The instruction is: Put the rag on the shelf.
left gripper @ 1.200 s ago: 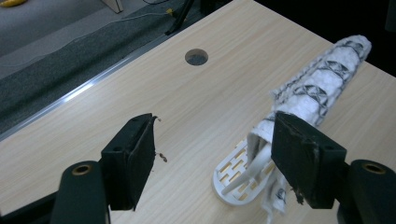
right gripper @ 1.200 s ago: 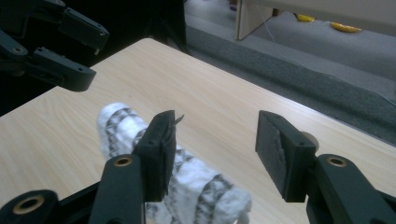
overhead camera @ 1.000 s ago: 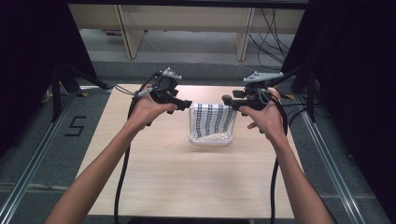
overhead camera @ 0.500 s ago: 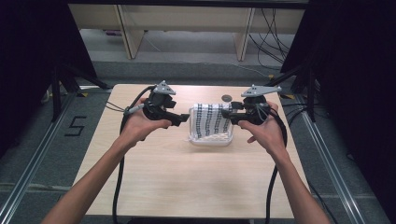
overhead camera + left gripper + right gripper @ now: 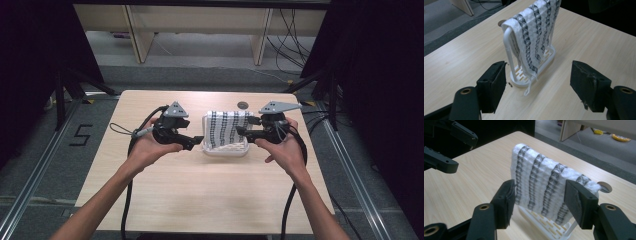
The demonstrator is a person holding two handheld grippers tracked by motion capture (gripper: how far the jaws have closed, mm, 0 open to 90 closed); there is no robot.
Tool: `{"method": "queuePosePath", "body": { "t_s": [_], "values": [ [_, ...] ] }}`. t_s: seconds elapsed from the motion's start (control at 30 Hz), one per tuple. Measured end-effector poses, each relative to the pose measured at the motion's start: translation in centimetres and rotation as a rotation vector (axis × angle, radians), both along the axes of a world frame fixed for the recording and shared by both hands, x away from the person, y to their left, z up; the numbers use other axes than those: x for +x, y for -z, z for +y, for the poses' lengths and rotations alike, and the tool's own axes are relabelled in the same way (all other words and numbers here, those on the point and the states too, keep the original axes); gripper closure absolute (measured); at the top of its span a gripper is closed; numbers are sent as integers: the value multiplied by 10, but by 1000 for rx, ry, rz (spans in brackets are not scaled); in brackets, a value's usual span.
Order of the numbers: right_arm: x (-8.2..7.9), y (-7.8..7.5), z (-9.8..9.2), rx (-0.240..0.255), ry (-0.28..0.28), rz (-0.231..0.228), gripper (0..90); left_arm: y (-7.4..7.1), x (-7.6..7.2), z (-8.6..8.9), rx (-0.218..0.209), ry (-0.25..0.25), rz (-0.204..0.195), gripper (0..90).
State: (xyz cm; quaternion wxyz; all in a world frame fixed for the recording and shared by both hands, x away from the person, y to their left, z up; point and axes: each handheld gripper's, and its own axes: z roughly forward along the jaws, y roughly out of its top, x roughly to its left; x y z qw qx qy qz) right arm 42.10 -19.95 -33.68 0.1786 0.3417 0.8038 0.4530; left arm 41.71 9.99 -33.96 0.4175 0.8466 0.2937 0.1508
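A white cloth with dark zigzag stripes (image 5: pixel 225 127) hangs over a small white plastic rack (image 5: pixel 225 151) in the middle of the table. My left gripper (image 5: pixel 197 141) sits just left of the rack's base, pointing at it. Its jaws stand wide open in the left gripper view, where the cloth (image 5: pixel 534 37) and rack (image 5: pixel 507 42) lie a short way ahead of the left gripper (image 5: pixel 540 80). My right gripper (image 5: pixel 241 131) is at the cloth's right edge. In its own view the right gripper (image 5: pixel 543 198) is open, with the cloth (image 5: pixel 549 182) close ahead between the jaws.
The wooden table (image 5: pixel 200 195) has a round cable hole (image 5: pixel 243 105) just behind the rack. Cables trail from both grippers toward the front edge. Dark curtains flank the table, and shelving stands beyond its far edge.
Both hands have come down and nearer to the person, from above the rack's far corners to its left and right sides. The cloth and rack have not moved.
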Motion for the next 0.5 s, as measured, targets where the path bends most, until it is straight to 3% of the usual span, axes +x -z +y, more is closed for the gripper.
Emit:
{"method": "queuePosePath", "body": {
  "t_s": [0.23,0.27,0.3,0.5],
  "values": [
    [-8,5,-1,34,13,0,368,5,-5,5,-4,-7,4,240],
    [-9,5,-2,30,13,10,361,6,-5,6,-3,-9,4,235],
    [-9,5,-3,20,1,-10,350,6,-6,6,-5,-9,6,230],
    [-17,7,-1,40,14,6,327,12,-9,11,-13,-6,10,224]
  ]
}}
